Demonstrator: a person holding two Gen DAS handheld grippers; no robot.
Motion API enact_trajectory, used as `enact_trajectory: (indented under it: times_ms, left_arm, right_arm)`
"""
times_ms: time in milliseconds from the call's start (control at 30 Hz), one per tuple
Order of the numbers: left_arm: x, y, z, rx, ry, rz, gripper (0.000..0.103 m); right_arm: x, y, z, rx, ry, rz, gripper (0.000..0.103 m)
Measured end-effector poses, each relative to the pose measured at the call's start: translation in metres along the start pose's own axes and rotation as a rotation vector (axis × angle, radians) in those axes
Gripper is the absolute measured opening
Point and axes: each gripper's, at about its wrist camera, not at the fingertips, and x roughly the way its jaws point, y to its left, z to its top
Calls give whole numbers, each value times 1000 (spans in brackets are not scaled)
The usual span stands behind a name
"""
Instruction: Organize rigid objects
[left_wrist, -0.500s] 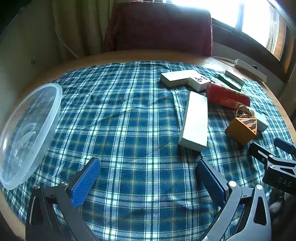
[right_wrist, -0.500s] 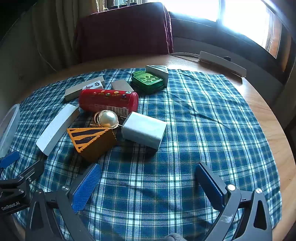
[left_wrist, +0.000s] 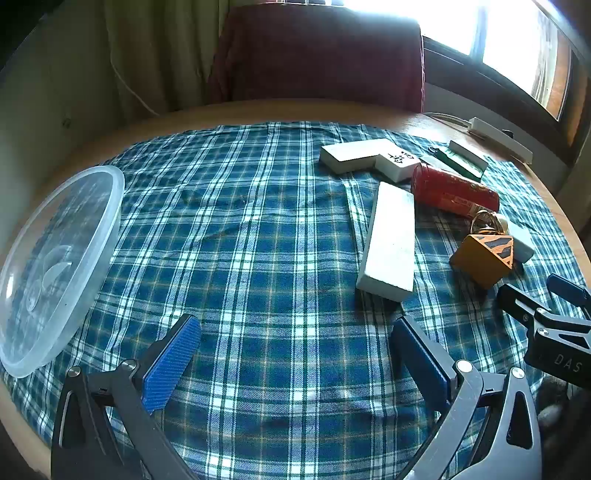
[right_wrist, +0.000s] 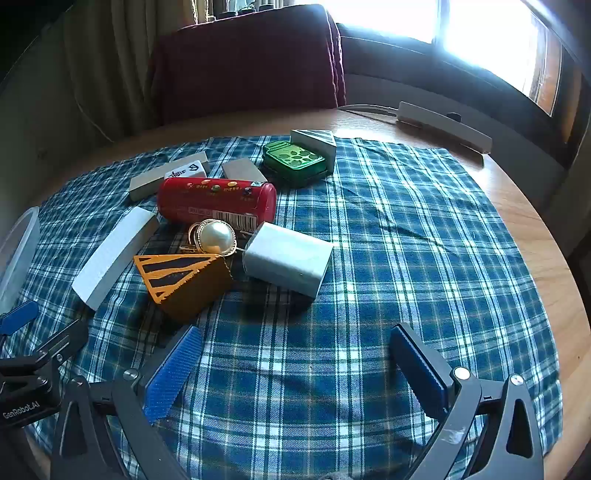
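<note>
Inspection of the pile, largest item first. The long white block (left_wrist: 388, 240) lies flat on the plaid cloth (left_wrist: 240, 240), at about 1 o'clock from my left gripper (left_wrist: 295, 354); it looks stiff and probably light, best taken across its narrow width near the near end. The red can (right_wrist: 216, 203) lies on its side at 11 o'clock from my right gripper (right_wrist: 295, 365); smooth and round, it may roll, so a grip across the middle of the barrel is advised. The white box (right_wrist: 288, 258) sits at 12 o'clock, near but not touching my pads, rigid with flat sides that suit a pinch. The orange wedge (right_wrist: 184, 284) lies at 11 o'clock, close to my left-hand pad; its sloped faces could slip. The pearl ornament (right_wrist: 214, 238) rests between can and wedge, small and likely fragile. The clear bowl (left_wrist: 55, 258) waits at 9 o'clock of the left gripper. Both grippers stand spread wide, holding nothing.
</note>
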Motion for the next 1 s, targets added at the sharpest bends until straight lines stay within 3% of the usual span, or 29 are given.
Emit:
enact_trajectory:
  times_ms: [667,833,1000]
  left_arm:
    - [5,-1,6,-15,1,9,103]
    - [-2,-2,-1,-6,66,1,103]
    - [-6,1,-4,9,61,-7,103]
  right_arm:
    - [0,0,0,0,0,0,103]
    - [0,0,0,0,0,0,103]
    - [0,0,0,1,1,1,103]
